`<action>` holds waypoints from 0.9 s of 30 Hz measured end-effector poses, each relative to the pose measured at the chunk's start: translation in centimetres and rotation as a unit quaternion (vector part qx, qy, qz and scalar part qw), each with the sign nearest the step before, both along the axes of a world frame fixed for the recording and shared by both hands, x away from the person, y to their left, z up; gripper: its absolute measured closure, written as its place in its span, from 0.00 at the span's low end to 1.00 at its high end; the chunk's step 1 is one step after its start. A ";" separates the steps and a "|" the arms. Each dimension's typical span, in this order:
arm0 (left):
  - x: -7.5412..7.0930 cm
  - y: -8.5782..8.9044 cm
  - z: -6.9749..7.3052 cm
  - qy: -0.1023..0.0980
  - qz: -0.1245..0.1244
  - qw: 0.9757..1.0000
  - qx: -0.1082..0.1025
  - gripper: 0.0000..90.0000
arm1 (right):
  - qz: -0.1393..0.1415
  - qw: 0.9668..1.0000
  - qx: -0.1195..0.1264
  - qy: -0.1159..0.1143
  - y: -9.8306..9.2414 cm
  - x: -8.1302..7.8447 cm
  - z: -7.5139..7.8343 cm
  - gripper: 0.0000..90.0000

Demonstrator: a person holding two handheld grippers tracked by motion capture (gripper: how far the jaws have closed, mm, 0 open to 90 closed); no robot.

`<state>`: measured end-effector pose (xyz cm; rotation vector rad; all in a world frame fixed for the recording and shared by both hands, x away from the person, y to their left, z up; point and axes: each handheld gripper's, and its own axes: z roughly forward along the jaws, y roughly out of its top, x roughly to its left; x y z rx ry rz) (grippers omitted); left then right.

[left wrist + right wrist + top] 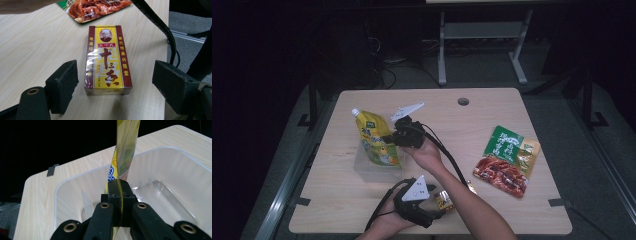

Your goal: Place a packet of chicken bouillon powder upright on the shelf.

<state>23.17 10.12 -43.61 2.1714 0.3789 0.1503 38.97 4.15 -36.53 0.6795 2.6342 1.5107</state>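
Yellow pouch point(376, 140) is being lowered into the clear plastic bin point(362, 169), pinched thin between the right gripper point(393, 137) pads.

Its edge is clamped flat in the right gripper point(120, 195) jaws and hangs upright over the bin point(175, 165). It would best be sunk straight down, kept off the rim, and let go once the base rests. Meanwhile the left gripper point(115, 82) is held spread wide around the spice box point(108, 60), untouched, flat on the table point(37, 45).

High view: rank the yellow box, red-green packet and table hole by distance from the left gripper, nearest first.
From the left gripper:
1. Yellow box, right beside it at the near edge.
2. Red-green packet, on the table's right side.
3. Table hole, at the far edge.
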 end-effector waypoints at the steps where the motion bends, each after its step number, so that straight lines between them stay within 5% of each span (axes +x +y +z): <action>1: 0.0 0.0 0.0 0.000 0.000 1.000 0.001 0.22 | 0.003 1.000 -0.002 -0.003 -0.1 0.0 -0.1 1.00; 20: -0.2 -0.4 -0.3 0.001 -0.006 1.000 0.007 0.23 | 0.012 1.000 0.009 0.025 -1.9 -0.2 -2.1 0.98; 27: 0.0 -0.4 -0.2 0.002 -0.002 1.000 0.006 0.22 | 0.012 1.000 -0.005 0.028 -2.1 -0.2 -1.8 0.77</action>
